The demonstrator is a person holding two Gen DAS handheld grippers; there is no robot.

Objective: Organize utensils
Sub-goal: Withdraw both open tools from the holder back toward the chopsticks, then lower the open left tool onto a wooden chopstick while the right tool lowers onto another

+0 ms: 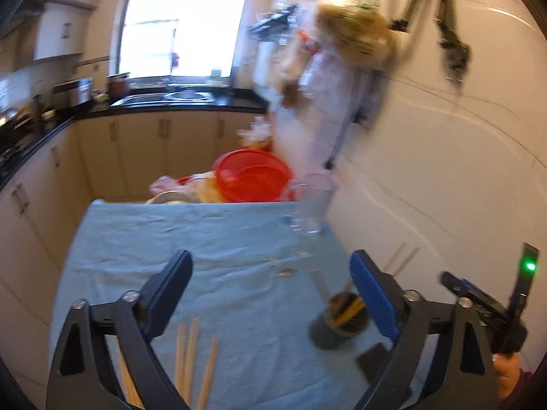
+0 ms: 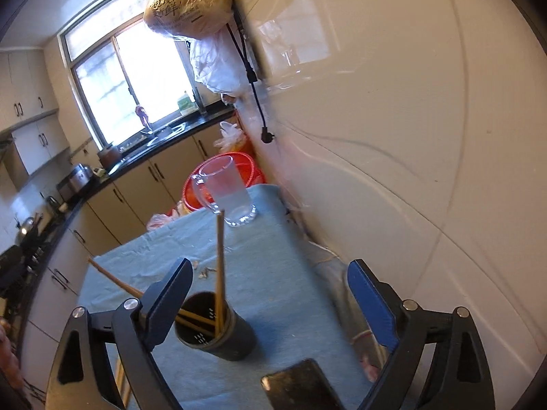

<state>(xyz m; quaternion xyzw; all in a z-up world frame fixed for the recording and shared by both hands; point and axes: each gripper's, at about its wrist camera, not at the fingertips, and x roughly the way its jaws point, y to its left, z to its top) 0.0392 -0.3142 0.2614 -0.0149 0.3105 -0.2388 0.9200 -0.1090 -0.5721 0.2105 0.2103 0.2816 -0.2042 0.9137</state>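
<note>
Left gripper tilted downward over the blue cloth, jaws spread wide, nothing between. Right gripper likewise wide and empty. Chopsticks standing in the dark holder; loose chopsticks near left.

Daylight is pouring in through the large kitchen window, which is blowing out to near white in both views. The glossy cream wall is catching soft glare and reflections. Motion blur is smearing the left wrist view, most of all the hanging plastic bags; the right wrist view is staying sharper. Fisheye distortion is bending straight lines, and dark vignetting is closing in at the corners.
</note>
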